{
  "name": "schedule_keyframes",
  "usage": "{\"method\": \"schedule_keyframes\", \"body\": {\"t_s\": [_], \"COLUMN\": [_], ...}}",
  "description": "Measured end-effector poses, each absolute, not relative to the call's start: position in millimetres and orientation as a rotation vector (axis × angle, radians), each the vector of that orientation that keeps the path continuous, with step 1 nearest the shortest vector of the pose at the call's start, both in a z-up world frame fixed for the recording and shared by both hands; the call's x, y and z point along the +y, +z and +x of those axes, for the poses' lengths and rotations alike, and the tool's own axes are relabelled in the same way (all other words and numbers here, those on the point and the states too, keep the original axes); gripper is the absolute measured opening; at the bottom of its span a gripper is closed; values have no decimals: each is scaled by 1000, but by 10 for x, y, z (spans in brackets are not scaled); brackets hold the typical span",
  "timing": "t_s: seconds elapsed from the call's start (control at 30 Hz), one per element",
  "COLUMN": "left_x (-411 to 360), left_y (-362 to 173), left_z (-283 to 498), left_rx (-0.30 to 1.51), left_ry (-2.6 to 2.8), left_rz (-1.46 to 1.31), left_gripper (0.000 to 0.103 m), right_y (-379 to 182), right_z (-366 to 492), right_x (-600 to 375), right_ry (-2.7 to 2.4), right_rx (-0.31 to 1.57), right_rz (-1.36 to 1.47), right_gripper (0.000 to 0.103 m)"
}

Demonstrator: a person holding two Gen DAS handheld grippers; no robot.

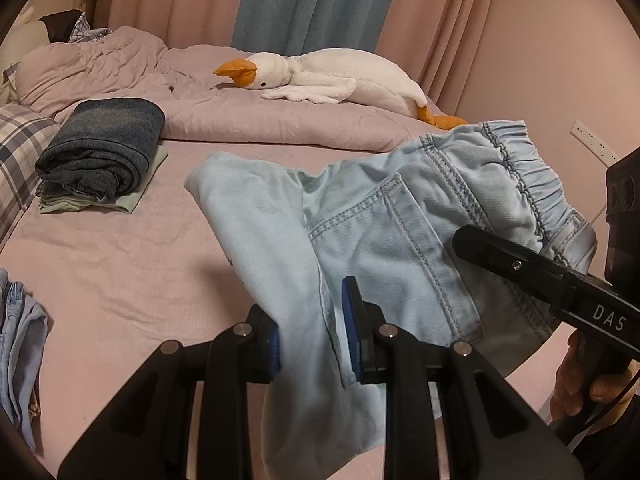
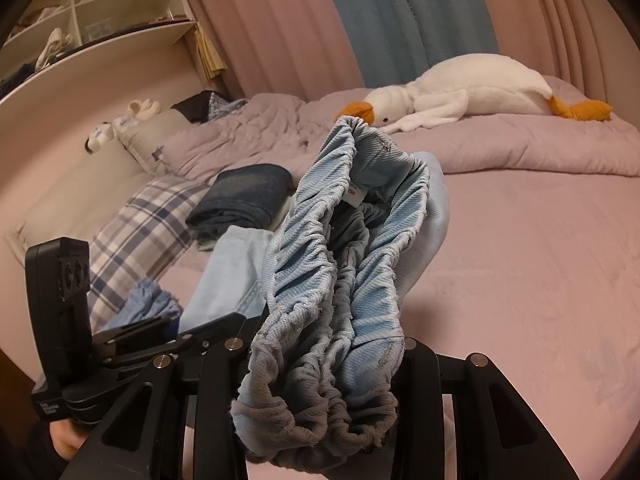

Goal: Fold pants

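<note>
Nearest the left lens: left gripper, its blue-padded fingers drawn in to a narrow gap and pinching a bunched fold of the light blue pants at the leg side.
Right-hand tool: right gripper, fingers set somewhat wider and mostly buried in cloth, clamped on the gathered elastic waistband; in the left view its black finger lies across the waistband end.
Pants, place: held up off the pink bed sheet between the two tools, with only the far leg end near or on the sheet.
Pants, axis: long axis runs across the left view, waistband toward the right and raised, folded leg end toward the left; back pocket faces the lens.
Hand: a person's hand grips the right tool's handle.
Middle ground: folded dark jeans stacked beside a plaid pillow.
Far: plush goose lying on the rumpled duvet, before pink and blue curtains.
</note>
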State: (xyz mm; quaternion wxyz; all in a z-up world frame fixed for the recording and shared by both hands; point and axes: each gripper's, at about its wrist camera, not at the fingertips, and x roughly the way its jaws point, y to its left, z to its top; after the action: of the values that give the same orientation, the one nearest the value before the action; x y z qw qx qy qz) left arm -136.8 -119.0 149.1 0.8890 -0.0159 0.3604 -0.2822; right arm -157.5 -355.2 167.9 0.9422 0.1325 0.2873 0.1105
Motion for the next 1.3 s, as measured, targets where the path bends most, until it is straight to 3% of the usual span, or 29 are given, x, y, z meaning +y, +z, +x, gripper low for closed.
{"method": "schedule_keyframes", "body": {"t_s": [1.3], "left_x": [-1585], "left_y": [1336], "left_z": [-712], "left_rx": [773], "left_ry": [-589], "left_rz": [16], "left_gripper": [24], "right_y": [1639], "right_z": [-1093], "right_x": [-3766], "right_ry": [215], "right_rx": [574], "right_rz": [319], "right_gripper": [39]}}
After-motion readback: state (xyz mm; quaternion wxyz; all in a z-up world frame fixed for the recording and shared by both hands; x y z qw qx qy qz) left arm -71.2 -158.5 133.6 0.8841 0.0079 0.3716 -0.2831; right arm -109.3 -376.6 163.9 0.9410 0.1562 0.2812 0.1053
